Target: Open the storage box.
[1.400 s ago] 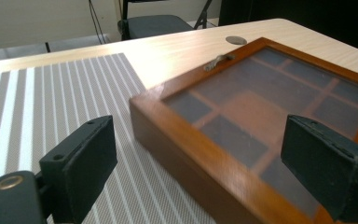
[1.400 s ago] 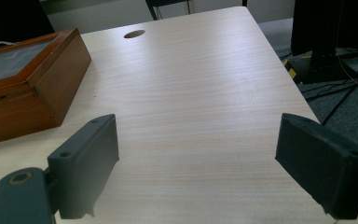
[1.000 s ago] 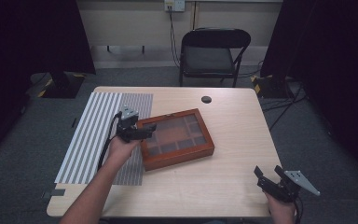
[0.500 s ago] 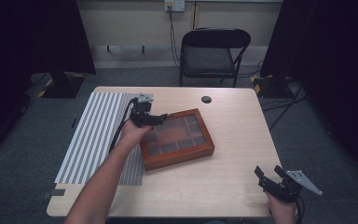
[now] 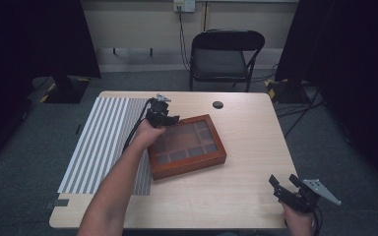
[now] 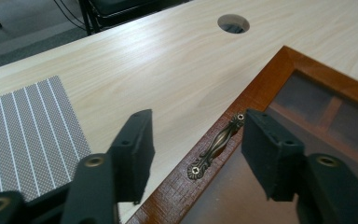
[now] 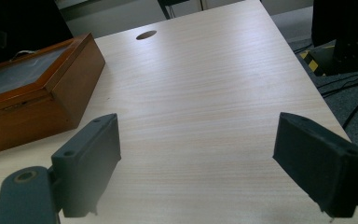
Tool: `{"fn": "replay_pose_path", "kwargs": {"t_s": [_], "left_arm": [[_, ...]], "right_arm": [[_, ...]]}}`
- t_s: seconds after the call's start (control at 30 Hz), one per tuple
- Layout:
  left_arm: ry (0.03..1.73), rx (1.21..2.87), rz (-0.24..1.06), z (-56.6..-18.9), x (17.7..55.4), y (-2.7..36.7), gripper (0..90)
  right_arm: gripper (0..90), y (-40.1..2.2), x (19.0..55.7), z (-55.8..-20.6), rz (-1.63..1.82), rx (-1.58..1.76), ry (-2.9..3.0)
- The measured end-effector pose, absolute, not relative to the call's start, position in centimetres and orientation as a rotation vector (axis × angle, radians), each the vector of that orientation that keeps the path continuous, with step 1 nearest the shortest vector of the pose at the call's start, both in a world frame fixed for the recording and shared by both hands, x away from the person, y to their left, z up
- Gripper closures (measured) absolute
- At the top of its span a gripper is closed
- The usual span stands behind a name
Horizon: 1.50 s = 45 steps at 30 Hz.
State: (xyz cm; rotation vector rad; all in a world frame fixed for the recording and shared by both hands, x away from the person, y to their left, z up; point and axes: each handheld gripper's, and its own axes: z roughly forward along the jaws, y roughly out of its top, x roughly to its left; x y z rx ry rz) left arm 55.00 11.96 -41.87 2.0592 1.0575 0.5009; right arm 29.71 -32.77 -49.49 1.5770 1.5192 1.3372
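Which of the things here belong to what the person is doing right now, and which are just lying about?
Part of the job:
- wooden box with a glass lid
- small metal handle on its lid edge
- left gripper, its jaws just closing around that handle, not yet pressing it

Just there:
- right gripper, open, waiting at the table's near corner
- striped mat
- folding chair

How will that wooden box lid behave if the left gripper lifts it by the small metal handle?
The wooden box lid looks rigid: solid frame around a glass-like panel, so probably no flex, though the panel may be fragile. The metal handle is thin and smooth, so the left gripper, jaws just closing around it, might slip. The low, wide box seems unlikely to tip.
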Motion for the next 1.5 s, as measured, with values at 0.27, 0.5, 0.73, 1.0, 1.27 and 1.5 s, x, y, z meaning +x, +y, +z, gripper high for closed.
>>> {"fn": "replay_pose_path", "kwargs": {"t_s": [0.27,0.5,0.73,1.0,1.27,1.5], "left_arm": [[0.978,2.114,0.521,-42.9,55.4,11.4,50.5],[0.977,2.122,0.461,-43.2,55.6,11.2,59.8],[0.962,2.152,0.453,-43.4,55.6,11.0,69.9],[1.003,2.12,0.409,-43.3,55.8,10.8,74.4],[1.002,2.127,0.4,-43.1,55.8,11.0,76.9],[0.994,2.109,0.407,-42.7,55.7,11.0,79.7]], "right_arm": [[14.0,-33.0,29.7,-49.5,1.361,1.59,1.505],[14.0,-32.9,29.7,-49.5,1.364,1.582,1.515],[14.1,-33.0,29.7,-49.5,1.366,1.584,1.512],[14.2,-33.0,29.7,-49.5,1.365,1.59,1.508],[14.3,-33.0,29.6,-49.5,1.36,1.591,1.518],[14.3,-33.0,29.6,-49.5,1.359,1.588,1.522]]}}
